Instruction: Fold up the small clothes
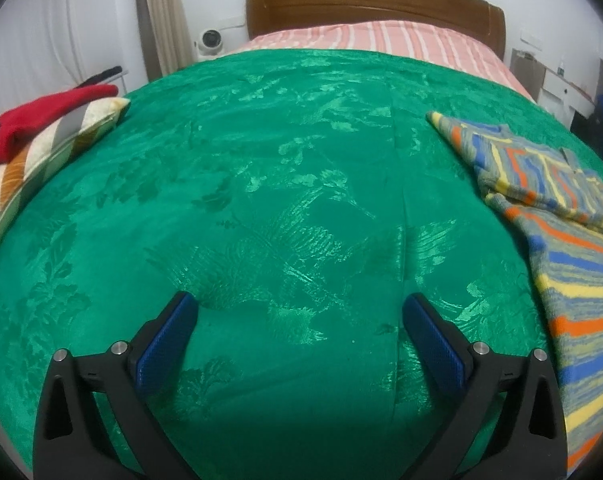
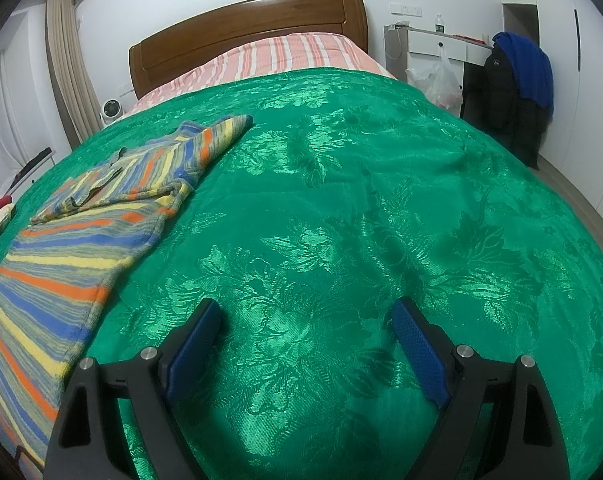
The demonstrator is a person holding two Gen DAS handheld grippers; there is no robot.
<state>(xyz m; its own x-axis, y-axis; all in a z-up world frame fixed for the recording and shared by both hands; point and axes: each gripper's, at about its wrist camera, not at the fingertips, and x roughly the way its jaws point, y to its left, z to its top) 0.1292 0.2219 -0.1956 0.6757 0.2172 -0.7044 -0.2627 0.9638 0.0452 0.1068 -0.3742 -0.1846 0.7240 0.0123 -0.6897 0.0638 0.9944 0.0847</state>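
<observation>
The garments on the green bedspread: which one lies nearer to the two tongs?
The striped knitted sweater, spread flat between both tongs; the red knitted garment sits far off on a patterned pillow.

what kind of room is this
A bedroom, most likely: a bed with a wooden headboard and green bedspread, curtains by the window, and a striped sweater laid out.

A green floral bedspread [image 1: 261,184] covers the bed. A wooden headboard [image 1: 373,4] stands at the far end, with a pink striped sheet [image 1: 361,38] exposed below it. A patterned cushion [image 1: 41,152] lies at the left edge, a red cloth [image 1: 49,112] on top. A plastic bag [image 2: 441,80] hangs from a white desk [image 2: 433,42]. Dark and blue garments [image 2: 513,80] hang alongside.
</observation>
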